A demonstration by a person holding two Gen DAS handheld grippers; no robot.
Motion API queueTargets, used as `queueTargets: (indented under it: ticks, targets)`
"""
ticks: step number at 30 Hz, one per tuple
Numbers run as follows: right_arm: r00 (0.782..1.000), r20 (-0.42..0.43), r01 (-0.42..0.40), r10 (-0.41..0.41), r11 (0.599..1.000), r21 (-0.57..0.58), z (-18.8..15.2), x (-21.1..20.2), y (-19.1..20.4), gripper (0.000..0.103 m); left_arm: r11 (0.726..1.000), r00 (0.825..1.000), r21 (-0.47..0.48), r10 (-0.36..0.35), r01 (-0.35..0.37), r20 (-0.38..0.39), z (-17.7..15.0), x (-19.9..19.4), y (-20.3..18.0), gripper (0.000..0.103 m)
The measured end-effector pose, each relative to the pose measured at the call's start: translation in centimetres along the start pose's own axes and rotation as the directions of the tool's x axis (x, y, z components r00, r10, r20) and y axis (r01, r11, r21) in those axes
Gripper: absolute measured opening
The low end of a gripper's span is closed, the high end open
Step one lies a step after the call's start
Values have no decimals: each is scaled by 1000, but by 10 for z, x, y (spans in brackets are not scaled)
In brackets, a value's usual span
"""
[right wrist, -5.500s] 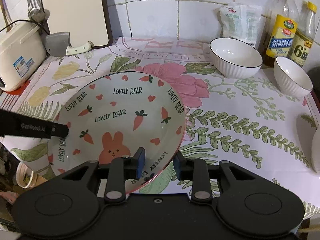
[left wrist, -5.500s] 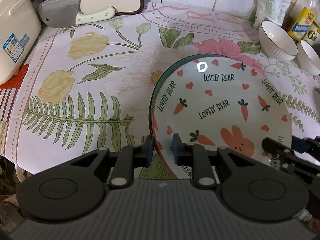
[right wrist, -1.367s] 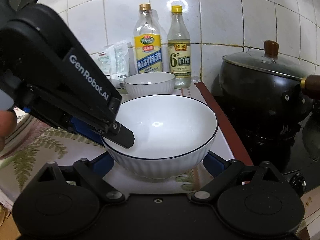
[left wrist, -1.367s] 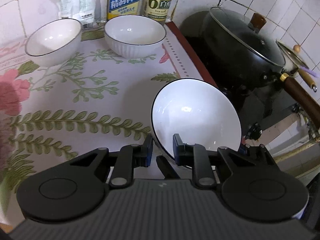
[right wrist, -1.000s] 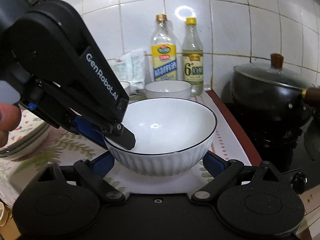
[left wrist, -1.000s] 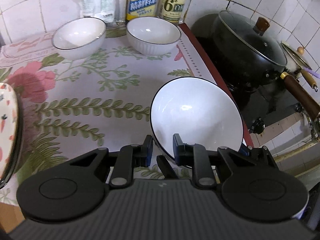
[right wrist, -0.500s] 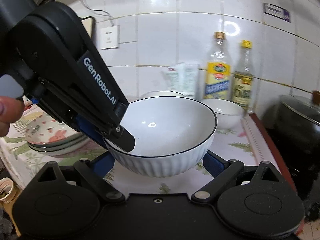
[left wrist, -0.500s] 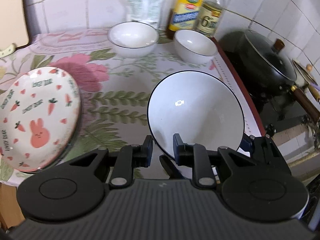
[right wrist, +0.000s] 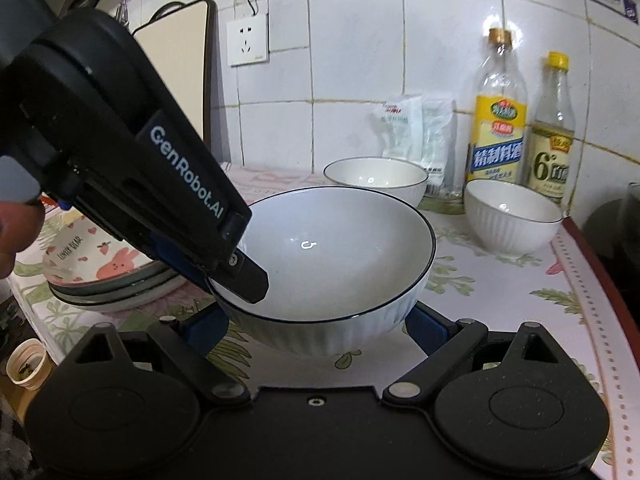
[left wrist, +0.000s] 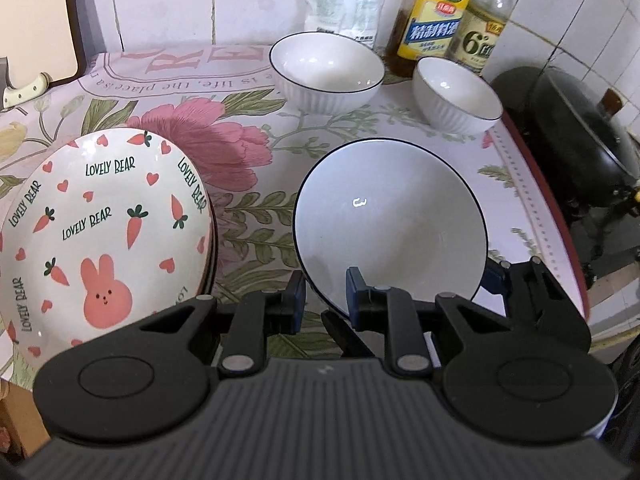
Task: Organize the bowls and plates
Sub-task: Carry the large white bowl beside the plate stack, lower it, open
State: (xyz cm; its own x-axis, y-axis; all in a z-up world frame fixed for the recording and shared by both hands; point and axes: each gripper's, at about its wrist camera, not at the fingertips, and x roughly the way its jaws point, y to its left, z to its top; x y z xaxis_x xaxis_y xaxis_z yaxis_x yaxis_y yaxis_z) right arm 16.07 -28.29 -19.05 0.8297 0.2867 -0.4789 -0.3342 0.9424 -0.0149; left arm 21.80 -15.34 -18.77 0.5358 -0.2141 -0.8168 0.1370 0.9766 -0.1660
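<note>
Your left gripper [left wrist: 325, 296] angled down, pinching white dark-rimmed ribbed ceramic bowl [left wrist: 390, 228] rim; right gripper [right wrist: 316, 330] wide, cradling bowl's sides; bowl empty.

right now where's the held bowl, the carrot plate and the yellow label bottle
held bowl [left wrist: 400, 224], left wrist view, inner floor
carrot plate [left wrist: 100, 216], left wrist view, printed face
yellow label bottle [right wrist: 497, 136], right wrist view, on its label

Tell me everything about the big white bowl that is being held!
The big white bowl looks like shiny china, with a thin dark line round its rim and ribs down its outside. It is empty. The left tool pinches its rim, one finger inside and one outside, and the right tool clasps its ribbed sides. It seems lifted off the flowery cloth, between the stack of bunny plates and the black pot.
</note>
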Motion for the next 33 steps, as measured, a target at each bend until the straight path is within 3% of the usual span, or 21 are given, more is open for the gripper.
queueTargets:
  ticks: [10,17,22,24,33]
  targets:
    - [998,-46,-29,32,997,73,-4,19,-6,97,998,1000,-53,23,-24,-19,5,16,8,21]
    - [998,-59,0,3,998,61,-5,18,-1,99,997,999,-65,37,-39,-32,-1,19,5,26]
    - [994,-86,68,-65,997,36,-3,-7,3,99,997,999,-58,42,-43,-29,-8,7,1,32]
    - [993,-57,101,-100,995,18,0,-27,6,99,997,999,-62,39,-40,-22,-9,-2,0,40]
    - [988,23,152,-152,988,28,21,-89,-16,99,999,1000,-17,27,-27,1,-4,-41,-9,48]
